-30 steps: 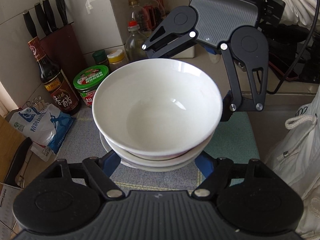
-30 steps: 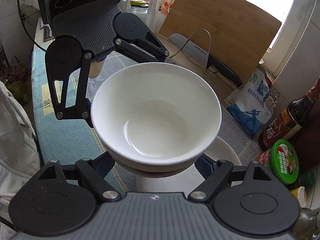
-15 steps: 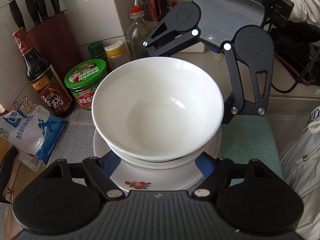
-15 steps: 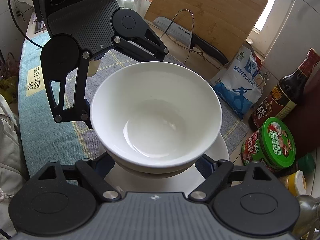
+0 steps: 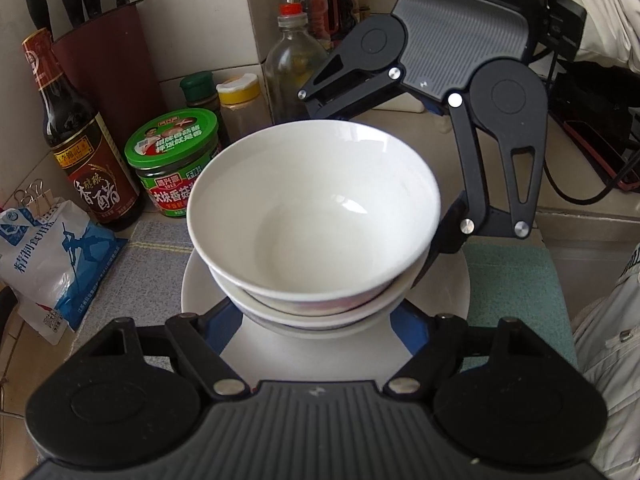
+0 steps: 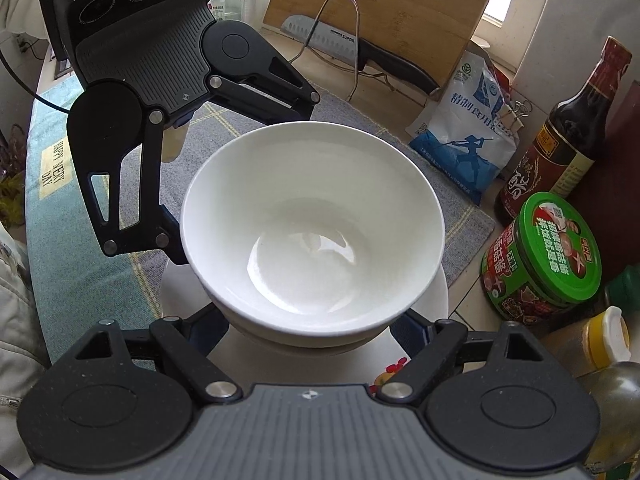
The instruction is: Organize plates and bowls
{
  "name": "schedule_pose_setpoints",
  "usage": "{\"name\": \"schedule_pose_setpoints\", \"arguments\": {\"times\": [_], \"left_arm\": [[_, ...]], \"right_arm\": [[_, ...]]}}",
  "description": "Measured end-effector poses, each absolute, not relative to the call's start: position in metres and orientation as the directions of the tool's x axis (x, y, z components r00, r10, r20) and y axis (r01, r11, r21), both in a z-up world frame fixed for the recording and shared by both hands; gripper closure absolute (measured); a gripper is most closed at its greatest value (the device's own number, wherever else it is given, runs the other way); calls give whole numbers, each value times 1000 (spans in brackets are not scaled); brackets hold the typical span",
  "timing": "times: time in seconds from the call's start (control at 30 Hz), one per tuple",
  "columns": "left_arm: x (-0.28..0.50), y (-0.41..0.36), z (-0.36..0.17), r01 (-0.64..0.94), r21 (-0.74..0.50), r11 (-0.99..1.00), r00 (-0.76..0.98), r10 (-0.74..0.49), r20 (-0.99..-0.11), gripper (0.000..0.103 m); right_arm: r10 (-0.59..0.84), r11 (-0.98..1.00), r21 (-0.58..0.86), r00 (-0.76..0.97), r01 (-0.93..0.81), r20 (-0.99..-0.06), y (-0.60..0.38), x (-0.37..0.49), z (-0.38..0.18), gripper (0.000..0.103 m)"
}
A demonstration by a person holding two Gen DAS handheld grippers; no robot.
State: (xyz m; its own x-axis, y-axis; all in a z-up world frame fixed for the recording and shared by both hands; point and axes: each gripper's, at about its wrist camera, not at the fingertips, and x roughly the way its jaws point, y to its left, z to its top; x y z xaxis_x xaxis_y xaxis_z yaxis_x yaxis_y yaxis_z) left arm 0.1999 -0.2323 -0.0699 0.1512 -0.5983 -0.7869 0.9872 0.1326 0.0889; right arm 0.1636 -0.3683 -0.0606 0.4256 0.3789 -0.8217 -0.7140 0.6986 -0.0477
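Behind your counter (image 5: 120, 264) stand sauce bottles. Both your left claw (image 5: 320, 316) and right claw (image 6: 316, 328) grip the empty stacked bowls (image 5: 316, 216) above a plate (image 5: 304, 356).

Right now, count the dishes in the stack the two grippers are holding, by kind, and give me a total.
Bowls: 2, a top bowl nested in a lower bowl.
Plates: 1, the white plate under them.
Total: 3.

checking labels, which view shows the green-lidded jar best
The left wrist view: the green-lidded jar shows lid and front label upright, only its right edge hidden by the bowl stack. The right wrist view shows it tilted near the frame edge.
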Motion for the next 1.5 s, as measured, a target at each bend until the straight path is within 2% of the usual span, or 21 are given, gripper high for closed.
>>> {"name": "schedule_pose_setpoints", "arguments": {"times": [0.1, 0.17, 0.2, 0.27, 0.47, 0.67, 0.87, 0.97, 1.17, 1.33, 1.4, 1.5], "left_arm": [[199, -232, -70, 985, 96, 141, 162, -602, -782, 21], [198, -232, -70, 984, 97, 148, 167, -603, -780, 21], [197, -232, -70, 983, 102, 153, 174, -603, -779, 17], [193, -230, -69, 981, 118, 157, 190, -612, -767, 10], [181, -214, -60, 958, 164, 236, 279, -627, -728, 9], [162, -180, -29, 897, 153, 413, 420, -693, -586, 4], [139, -148, -5, 832, 127, 540, 542, -740, -398, 1], [131, -136, 2, 797, 94, 597, 585, -724, -365, 1], [116, -125, 13, 710, 129, 692, 668, -604, -435, 1], [115, -118, 14, 679, 66, 731, 620, -523, -585, 1], [116, -116, 12, 652, 57, 756, 605, -473, -641, 1], [108, -109, 12, 647, 50, 761, 597, -465, -654, 1]], "right_arm": [[388, 710, -28, 424, -704, -818, -371, 165, -62, 12], [396, 714, -20, 427, -700, -813, -371, 165, -63, 5], [395, 716, -22, 431, -697, -811, -370, 164, -63, 0], [400, 716, -27, 442, -698, -803, -369, 162, -61, 0], [370, 733, -54, 463, -679, -805, -369, 153, -58, 0], [298, 793, -92, 515, -602, -803, -365, 139, -45, 0], [166, 856, -187, 599, -482, -784, -342, 123, -27, 0], [88, 902, -198, 613, -383, -785, -327, 115, -18, 0], [-82, 984, -162, 636, -68, -767, -303, 93, -6, 0], [-206, 966, -58, 616, 251, -760, -285, 63, -7, 0], [-242, 943, -39, 600, 332, -762, -276, 53, -8, 0], [-280, 913, -16, 599, 407, -750, -261, 39, -5, 0]]}}
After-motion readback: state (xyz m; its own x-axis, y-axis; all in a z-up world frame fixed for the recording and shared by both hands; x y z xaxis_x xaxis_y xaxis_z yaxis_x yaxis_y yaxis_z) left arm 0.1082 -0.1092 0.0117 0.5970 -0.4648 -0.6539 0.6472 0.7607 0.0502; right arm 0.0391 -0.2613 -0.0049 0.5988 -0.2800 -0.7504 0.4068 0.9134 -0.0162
